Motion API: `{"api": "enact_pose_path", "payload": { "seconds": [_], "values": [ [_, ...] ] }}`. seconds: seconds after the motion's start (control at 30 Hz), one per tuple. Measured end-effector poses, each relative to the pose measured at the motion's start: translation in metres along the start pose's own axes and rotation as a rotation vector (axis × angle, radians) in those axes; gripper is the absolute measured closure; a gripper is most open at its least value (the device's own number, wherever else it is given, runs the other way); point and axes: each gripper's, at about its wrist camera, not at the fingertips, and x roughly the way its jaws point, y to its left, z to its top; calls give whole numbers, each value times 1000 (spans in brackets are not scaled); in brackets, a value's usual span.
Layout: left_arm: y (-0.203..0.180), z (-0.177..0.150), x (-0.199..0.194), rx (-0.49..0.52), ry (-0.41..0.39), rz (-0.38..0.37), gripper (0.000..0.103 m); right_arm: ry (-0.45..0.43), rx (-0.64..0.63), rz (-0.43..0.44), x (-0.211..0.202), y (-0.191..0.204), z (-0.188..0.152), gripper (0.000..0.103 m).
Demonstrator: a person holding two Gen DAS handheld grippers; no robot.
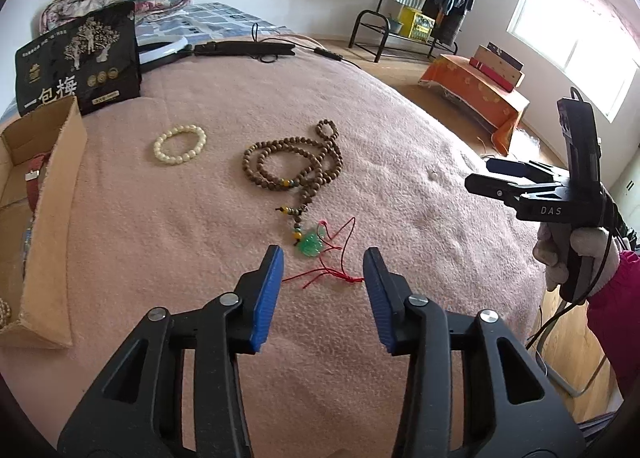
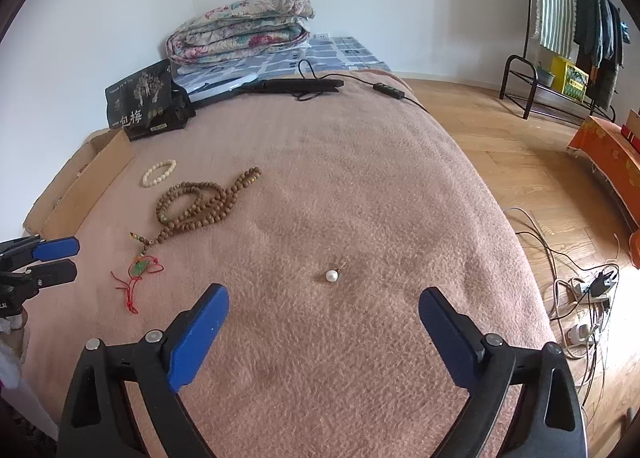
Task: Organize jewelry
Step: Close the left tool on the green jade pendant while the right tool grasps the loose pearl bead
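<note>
On a pink blanket (image 1: 360, 137), the left gripper (image 1: 323, 278) is spread open and empty, framing a green pendant (image 1: 311, 245) on red cord at twelve o'clock. The right gripper (image 2: 324, 322), also released, faces a pearl earring (image 2: 331, 276). Likely step: picking up jewelry for the cardboard box (image 1: 52, 193) at nine o'clock, with a careful pinch. A black bag (image 1: 80, 61) reads "一包梅"; the right gripper reads "DAS".

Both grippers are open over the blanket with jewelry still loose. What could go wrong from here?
1. The red cord of the jade pendant lies between the left hand-held gripper fingers and beside the brown bead necklace; lifting may drag both.
2. The pearl ahead of the right hand-held gripper is small and round; it may roll or slip from wide pads.
3. The fuzzy blanket may snag.
</note>
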Motion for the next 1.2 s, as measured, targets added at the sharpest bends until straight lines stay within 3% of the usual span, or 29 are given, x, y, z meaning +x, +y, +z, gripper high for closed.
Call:
{"api": "enact_pose_path", "payload": {
  "seconds": [0.17, 0.5, 0.67, 0.93, 1.2],
  "values": [
    [-4, 0, 19, -1, 41, -38, 68, 35, 5, 26, 14, -5, -1, 22],
    [-3, 7, 52, 12, 81, -16, 68, 76, 2, 59, 35, -7, 3, 40],
    [-7, 13, 59, 40, 86, -26, 75, 85, -6, 69, 42, -5, 5, 44],
    [-7, 16, 71, 80, 104, 40, 75, 102, -8, 87, 51, -2, 8, 50],
    [-5, 10, 77, 89, 109, 49, 76, 116, -2, 79, 61, -3, 11, 60]
  ]
}}
